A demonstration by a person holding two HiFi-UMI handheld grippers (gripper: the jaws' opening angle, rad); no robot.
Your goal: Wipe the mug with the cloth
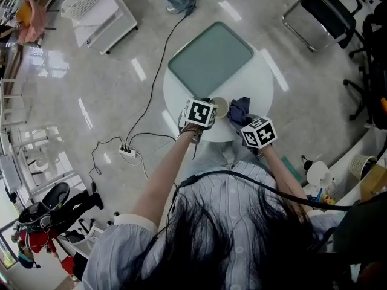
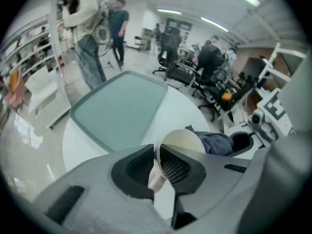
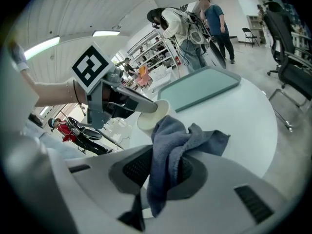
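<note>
Right gripper (image 3: 165, 165) is clamping the grey-blue cloth (image 3: 181, 139), bunched just beside the mug (image 2: 183, 141). Left gripper (image 2: 157, 167) is pinching its rim at the round table's (image 1: 260, 77) near edge. Wiping hard could be twisting it loose.

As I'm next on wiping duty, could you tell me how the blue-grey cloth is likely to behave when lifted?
Probably floppy: the cloth droops in loose folds from the shut right gripper. Likely light, since one pinch carries it. Its fuzzy surface suggests it won't slip easily.
</note>
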